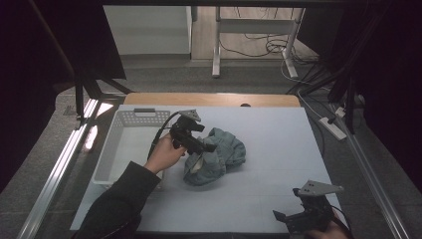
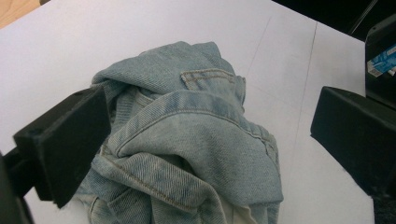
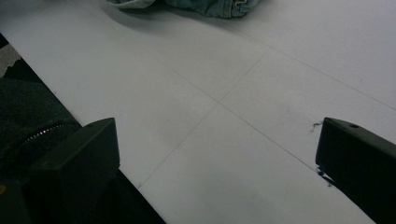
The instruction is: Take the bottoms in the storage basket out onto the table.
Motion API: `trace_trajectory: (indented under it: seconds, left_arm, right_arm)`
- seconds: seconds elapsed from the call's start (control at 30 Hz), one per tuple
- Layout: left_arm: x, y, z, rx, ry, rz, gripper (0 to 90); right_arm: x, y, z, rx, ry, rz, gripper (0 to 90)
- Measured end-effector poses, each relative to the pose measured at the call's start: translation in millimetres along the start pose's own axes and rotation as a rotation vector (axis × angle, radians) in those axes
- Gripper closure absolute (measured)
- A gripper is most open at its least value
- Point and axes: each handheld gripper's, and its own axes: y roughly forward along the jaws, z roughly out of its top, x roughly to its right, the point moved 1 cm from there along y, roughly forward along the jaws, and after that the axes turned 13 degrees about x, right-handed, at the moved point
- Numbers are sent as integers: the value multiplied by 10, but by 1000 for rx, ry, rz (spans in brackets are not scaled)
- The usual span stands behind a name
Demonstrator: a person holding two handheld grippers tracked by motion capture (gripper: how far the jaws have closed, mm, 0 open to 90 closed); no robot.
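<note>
No readable text, brand, number or sign anywhere. A small blue and white label (image 2: 380,63) on a black object at the right edge of the left claw view, too blurred and cut off to read. Nothing printed on the denim garment (image 2: 196,140), only seams and a pocket. No marking on the white tabletop (image 1: 278,149) except thin lines. No lettering on the white basket (image 1: 124,144).
</note>
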Motion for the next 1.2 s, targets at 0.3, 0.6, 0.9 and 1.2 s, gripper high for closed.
trace_trajectory:
  seconds: [0.3,0.6,0.9,1.2]
  left_arm:
    - [90,-5,0,-14,31,8,0]
    - [194,2,-17,-28,48,4,0]
    - [260,12,-57,-54,52,-6,0]
    - [302,-22,-84,-43,39,-13,0]
  right_arm:
    - [1,-2,0,4,2,0,2]
    - [-1,-2,0,4,2,0,2]
    - [-3,-3,0,4,0,1,2]
    - [-4,-2,0,5,-1,-1,2]
